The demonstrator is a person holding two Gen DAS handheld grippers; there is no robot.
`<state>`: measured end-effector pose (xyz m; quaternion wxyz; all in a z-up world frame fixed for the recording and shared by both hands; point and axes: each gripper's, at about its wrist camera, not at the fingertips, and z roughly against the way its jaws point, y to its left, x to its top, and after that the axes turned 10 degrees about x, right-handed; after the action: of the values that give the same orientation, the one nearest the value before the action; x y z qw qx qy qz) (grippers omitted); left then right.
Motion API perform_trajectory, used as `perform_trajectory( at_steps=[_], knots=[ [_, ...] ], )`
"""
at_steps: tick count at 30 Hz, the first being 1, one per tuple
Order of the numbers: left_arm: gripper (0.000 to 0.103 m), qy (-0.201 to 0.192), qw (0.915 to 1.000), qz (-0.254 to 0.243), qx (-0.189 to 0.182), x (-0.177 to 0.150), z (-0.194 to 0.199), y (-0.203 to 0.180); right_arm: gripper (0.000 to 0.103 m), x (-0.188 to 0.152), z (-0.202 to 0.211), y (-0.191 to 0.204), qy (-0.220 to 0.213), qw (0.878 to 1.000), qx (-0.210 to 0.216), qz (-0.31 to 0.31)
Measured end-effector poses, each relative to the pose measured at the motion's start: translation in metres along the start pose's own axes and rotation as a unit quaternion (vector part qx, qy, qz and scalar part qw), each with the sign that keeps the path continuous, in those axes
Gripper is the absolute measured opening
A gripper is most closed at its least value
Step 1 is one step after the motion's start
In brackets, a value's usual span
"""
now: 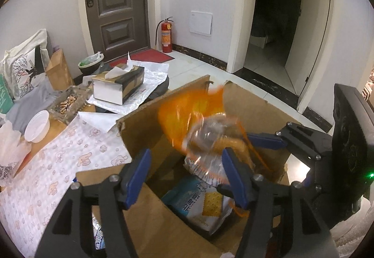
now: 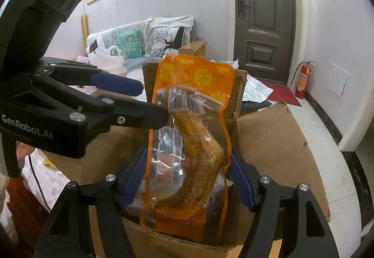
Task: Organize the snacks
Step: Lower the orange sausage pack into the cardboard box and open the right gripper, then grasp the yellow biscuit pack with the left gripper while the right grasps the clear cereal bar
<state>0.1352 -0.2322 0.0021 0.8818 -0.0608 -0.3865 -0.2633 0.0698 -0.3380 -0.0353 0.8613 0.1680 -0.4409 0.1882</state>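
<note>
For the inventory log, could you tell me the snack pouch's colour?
Orange with printed citrus slices, the flat plastic snack pouch; clearest in the right wrist view.

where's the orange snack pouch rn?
In the right wrist view the orange snack pouch stands upright between the right tongs, directly above the open cardboard box. The left tongs reach in at its upper left edge.

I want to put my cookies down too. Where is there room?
Bare floral cloth lies between the white bowl and the cardboard box. Inside the box it's crowded: a blue cracker bag sits under the orange bag in the right tongs.
</note>
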Motion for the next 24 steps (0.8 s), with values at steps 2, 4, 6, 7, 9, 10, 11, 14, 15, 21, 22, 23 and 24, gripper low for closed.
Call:
perform_trajectory(
  at_steps=[2, 4, 6, 7, 9, 10, 11, 14, 15, 21, 22, 23, 24],
  knots=[
    [0.061, -0.001, 1.0000, 0.000, 0.000, -0.001, 0.002, 0.000, 0.071, 0.001, 0.001, 0.002, -0.001, 1.000, 0.002, 0.001],
    [0.061, -0.002, 1.0000, 0.002, -0.001, -0.002, 0.004, 0.002, 0.071, 0.001, 0.001, 0.004, 0.000, 1.000, 0.000, 0.004],
    [0.062, -0.003, 1.0000, 0.004, -0.002, -0.003, 0.006, 0.003, 0.072, 0.001, 0.001, 0.005, 0.002, 1.000, 0.000, 0.005],
    [0.065, -0.004, 1.0000, 0.005, -0.002, -0.004, 0.007, 0.004, 0.072, 0.002, 0.001, 0.006, 0.003, 1.000, 0.000, 0.005],
    [0.067, -0.008, 0.9999, 0.009, -0.002, -0.006, 0.011, 0.008, 0.072, 0.003, 0.002, 0.007, 0.004, 1.000, 0.005, 0.002],
    [0.067, -0.011, 0.9999, 0.012, -0.001, -0.007, 0.015, 0.010, 0.072, 0.003, 0.001, 0.007, 0.005, 1.000, 0.007, 0.001],
    [0.067, -0.014, 0.9998, 0.016, 0.000, -0.009, 0.018, 0.013, 0.072, 0.004, 0.001, 0.009, 0.006, 1.000, 0.008, 0.001],
    [0.068, -0.025, 0.9991, 0.033, 0.008, -0.017, 0.034, 0.027, 0.072, 0.006, 0.003, 0.018, 0.004, 1.000, 0.019, 0.004],
    [0.068, -0.028, 0.9988, 0.039, 0.014, -0.021, 0.040, 0.033, 0.072, 0.007, 0.004, 0.021, 0.002, 1.000, 0.022, 0.006],
    [0.071, -0.039, 0.9944, 0.078, 0.059, -0.057, 0.079, 0.078, 0.078, 0.023, 0.013, 0.059, -0.029, 0.998, 0.045, 0.029],
    [0.072, -0.040, 0.9933, 0.086, 0.066, -0.065, 0.086, 0.088, 0.078, 0.025, 0.013, 0.067, -0.032, 0.998, 0.051, 0.034],
    [0.072, -0.040, 0.9922, 0.094, 0.071, -0.072, 0.092, 0.097, 0.078, 0.028, 0.013, 0.078, -0.036, 0.997, 0.058, 0.041],
    [0.073, -0.040, 0.9908, 0.103, 0.078, -0.080, 0.097, 0.106, 0.078, 0.030, 0.012, 0.086, -0.038, 0.996, 0.064, 0.046]
  ],
)
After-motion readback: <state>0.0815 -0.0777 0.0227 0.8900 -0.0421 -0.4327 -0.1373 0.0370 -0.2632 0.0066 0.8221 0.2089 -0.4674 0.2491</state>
